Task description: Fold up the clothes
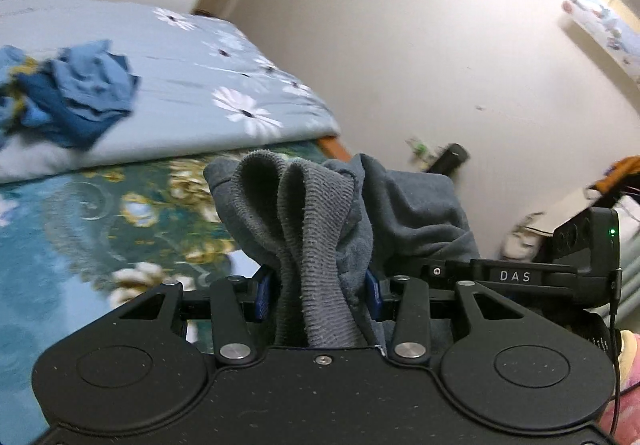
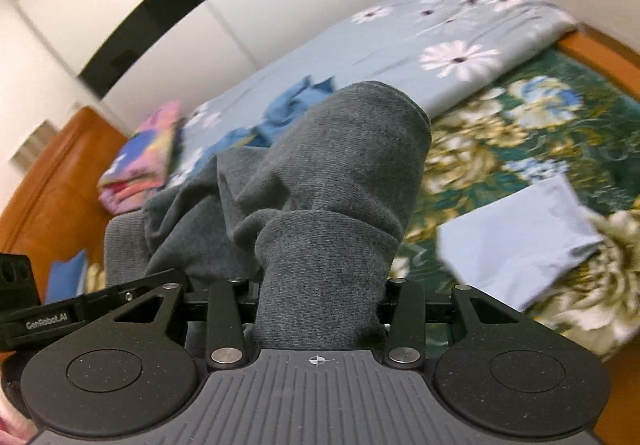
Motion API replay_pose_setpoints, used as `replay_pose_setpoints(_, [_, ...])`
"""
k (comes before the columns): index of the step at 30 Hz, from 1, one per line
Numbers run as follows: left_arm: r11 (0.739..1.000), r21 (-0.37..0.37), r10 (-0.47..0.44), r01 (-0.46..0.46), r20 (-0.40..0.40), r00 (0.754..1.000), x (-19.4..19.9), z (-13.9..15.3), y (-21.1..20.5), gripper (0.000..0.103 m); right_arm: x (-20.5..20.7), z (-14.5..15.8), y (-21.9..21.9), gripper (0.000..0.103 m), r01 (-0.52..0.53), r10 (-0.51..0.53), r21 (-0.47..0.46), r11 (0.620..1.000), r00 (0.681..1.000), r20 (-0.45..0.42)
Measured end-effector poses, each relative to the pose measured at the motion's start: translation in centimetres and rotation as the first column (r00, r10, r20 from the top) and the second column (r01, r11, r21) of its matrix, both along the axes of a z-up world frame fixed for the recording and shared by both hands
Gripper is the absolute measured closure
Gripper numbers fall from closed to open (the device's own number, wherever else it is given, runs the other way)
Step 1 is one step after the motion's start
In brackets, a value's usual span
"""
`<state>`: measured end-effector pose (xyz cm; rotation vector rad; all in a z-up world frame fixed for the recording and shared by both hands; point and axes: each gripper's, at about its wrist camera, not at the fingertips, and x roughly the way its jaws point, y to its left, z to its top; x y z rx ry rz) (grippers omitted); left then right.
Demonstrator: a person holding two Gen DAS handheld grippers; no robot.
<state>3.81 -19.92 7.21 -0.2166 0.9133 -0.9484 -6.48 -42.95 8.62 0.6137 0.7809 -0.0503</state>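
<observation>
I've got the grey garment (image 1: 316, 229) up off the bed, one bunch in each gripper. Left gripper (image 1: 318, 297): jaws closed tight on a ribbed edge, cloth standing up between the blue pads and hanging off toward 3 o'clock. Right gripper (image 2: 320, 297): jaws part closed, clamped around a thick roll of the same grey garment (image 2: 332, 181), which fills the gap and mounds up to 12 o'clock. Both views are a bit smeared, so I judge the rig is on the move.

How far along? I count one flat, squared pale-blue piece (image 2: 520, 241) on the green floral blanket (image 2: 520, 125) at 3 o'clock in the right view; that reads as folded. One bright multicoloured stack (image 2: 140, 161) sits at 10 o'clock, also neat. One loose blue heap (image 1: 76, 93) lies on the daisy sheet (image 1: 224, 85) at 10 o'clock in the left view, crumpled, with more than one cloth in it; how many I cannot tell. So my judgement: partway through. The grey one in hand is bunched, not folded, and the blue heap looks left to do.
</observation>
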Motion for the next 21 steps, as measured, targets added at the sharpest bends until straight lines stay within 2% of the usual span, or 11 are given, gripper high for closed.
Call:
replay_pose_setpoints(8, [0.988,-0.029,-0.152,0.150,-0.086,0.985,2.6,-2.2,-6.0,0.063,-1.4,-2.5,-4.5,0.065,0.108,-0.107,0.014,0.994,0.990,-0.093])
replay_pose_setpoints(12, [0.984,-0.002,-0.176,0.176,-0.111,0.978,2.8,-3.4,-9.4,0.063,-1.4,-3.9,-7.8,0.065,0.119,-0.116,0.018,0.993,0.986,-0.118])
replay_pose_setpoints(17, [0.987,0.058,-0.139,0.149,-0.149,0.979,3.4,-5.9,-13.6,0.063,0.4,-7.0,-13.4,0.065,0.052,-0.044,0.049,0.997,0.988,-0.151])
replay_pose_setpoints(21, [0.992,0.111,-0.031,0.051,-0.177,0.984,4.2,-8.4,-18.1,0.063,3.1,-9.8,-17.4,0.065,-0.040,0.052,0.072,0.997,0.981,-0.188])
